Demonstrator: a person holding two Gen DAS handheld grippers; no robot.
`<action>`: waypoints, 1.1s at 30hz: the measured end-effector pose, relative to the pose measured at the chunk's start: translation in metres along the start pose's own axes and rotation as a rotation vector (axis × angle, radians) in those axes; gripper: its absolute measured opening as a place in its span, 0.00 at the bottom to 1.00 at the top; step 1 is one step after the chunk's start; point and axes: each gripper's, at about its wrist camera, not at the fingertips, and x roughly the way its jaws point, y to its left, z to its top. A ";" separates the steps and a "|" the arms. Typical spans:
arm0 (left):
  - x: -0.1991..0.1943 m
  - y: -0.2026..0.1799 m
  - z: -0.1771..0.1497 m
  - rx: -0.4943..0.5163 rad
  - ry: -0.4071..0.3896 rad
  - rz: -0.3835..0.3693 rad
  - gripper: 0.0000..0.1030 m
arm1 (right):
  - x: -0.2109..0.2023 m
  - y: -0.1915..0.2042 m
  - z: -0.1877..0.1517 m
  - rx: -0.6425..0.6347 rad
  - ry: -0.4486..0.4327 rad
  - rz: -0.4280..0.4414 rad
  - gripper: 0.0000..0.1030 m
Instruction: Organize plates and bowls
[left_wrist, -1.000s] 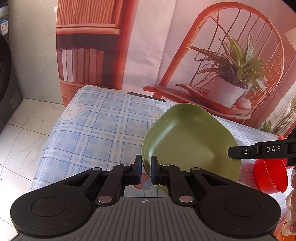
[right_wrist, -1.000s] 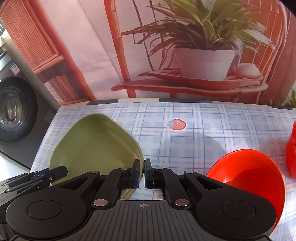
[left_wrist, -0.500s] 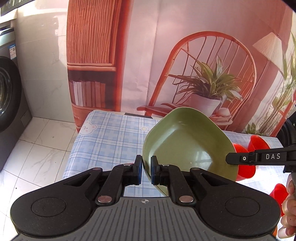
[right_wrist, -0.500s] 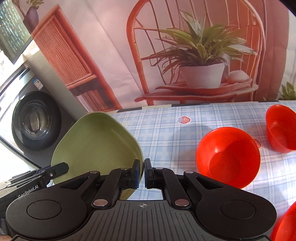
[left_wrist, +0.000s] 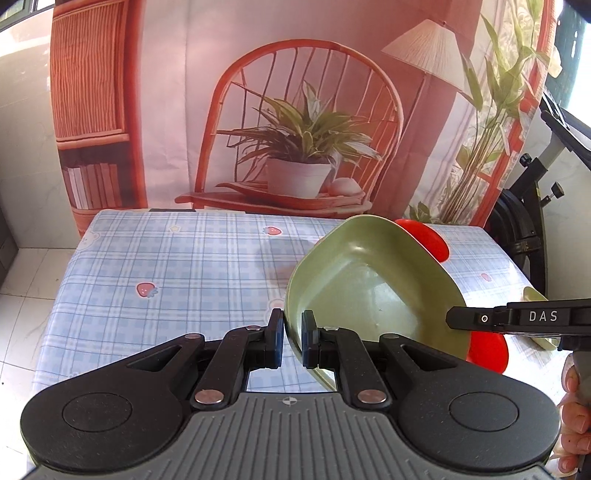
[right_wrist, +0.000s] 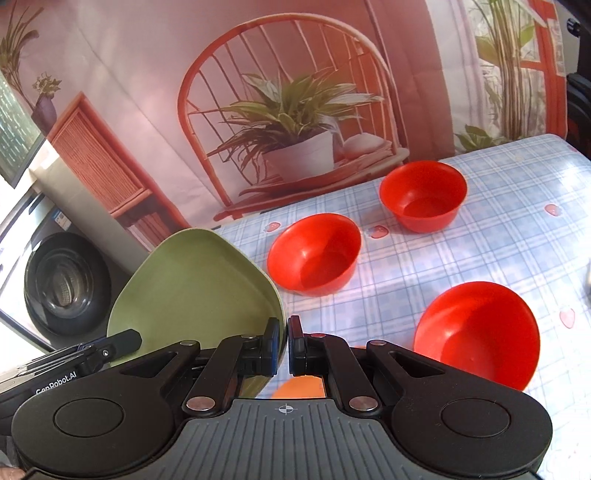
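A green plate (left_wrist: 373, 284) is held tilted in the air above the table. My left gripper (left_wrist: 292, 339) is shut on its left rim. My right gripper (right_wrist: 282, 345) is shut on its right rim; the plate (right_wrist: 195, 284) shows at the left of the right wrist view. Three red bowls stand on the table: a middle one (right_wrist: 314, 254), a far one (right_wrist: 423, 195) and a near one (right_wrist: 480, 332). In the left wrist view, parts of two red bowls (left_wrist: 487, 349) show behind the plate. The right gripper's fingers (left_wrist: 517, 317) reach in from the right.
The table (left_wrist: 166, 266) has a blue checked cloth with strawberry prints. A second green plate's edge (left_wrist: 535, 295) lies at the right. A printed backdrop hangs behind. A washing machine (right_wrist: 62, 284) stands to the left, and an exercise bike (left_wrist: 524, 206) to the right.
Both grippers have carried the green plate up and to the right over the table. More of the table and all three red bowls have come into view.
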 end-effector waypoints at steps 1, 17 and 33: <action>0.003 -0.008 -0.005 0.009 0.009 -0.009 0.10 | -0.005 -0.008 -0.004 0.009 -0.003 -0.007 0.05; 0.047 -0.065 -0.048 0.140 0.131 0.001 0.10 | -0.023 -0.097 -0.063 0.138 0.045 -0.054 0.06; 0.067 -0.063 -0.059 0.167 0.184 0.041 0.10 | -0.009 -0.100 -0.071 0.111 0.097 -0.060 0.07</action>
